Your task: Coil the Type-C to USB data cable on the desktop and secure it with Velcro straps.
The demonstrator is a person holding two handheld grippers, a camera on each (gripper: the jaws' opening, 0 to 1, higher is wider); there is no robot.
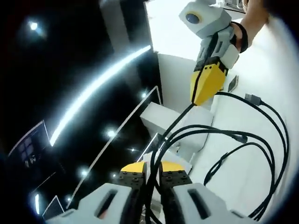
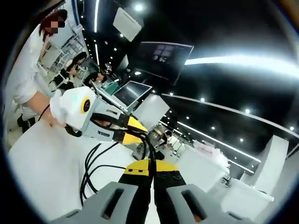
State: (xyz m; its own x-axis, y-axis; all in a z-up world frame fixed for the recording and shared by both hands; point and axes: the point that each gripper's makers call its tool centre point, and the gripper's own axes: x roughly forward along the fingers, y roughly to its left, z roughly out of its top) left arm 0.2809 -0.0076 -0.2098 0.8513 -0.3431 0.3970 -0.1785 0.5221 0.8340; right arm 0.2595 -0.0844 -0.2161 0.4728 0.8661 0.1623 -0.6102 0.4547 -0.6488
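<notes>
A black data cable (image 1: pixel 175 123) runs taut between both grippers, and its loose loops spread over the white table (image 1: pixel 243 182). Its USB plug (image 1: pixel 253 99) and a smaller plug (image 1: pixel 241 138) lie on the table. My left gripper (image 1: pixel 152 167) is shut on the cable at the bottom of the left gripper view. My right gripper (image 1: pixel 198 100) comes in from the upper right, shut on the same cable. In the right gripper view my right gripper (image 2: pixel 153 167) pinches the cable, and the left gripper (image 2: pixel 142 133) holds it just beyond. Cable loops (image 2: pixel 85 175) hang to the left.
A small dark piece (image 1: pixel 232 83) lies on the table near the right gripper. White boxes (image 1: pixel 163 116) stand past the table edge. A person in a white coat (image 2: pixel 28 70) holds the left gripper. A monitor (image 2: pixel 161 58) and a laptop (image 2: pixel 133 91) sit behind.
</notes>
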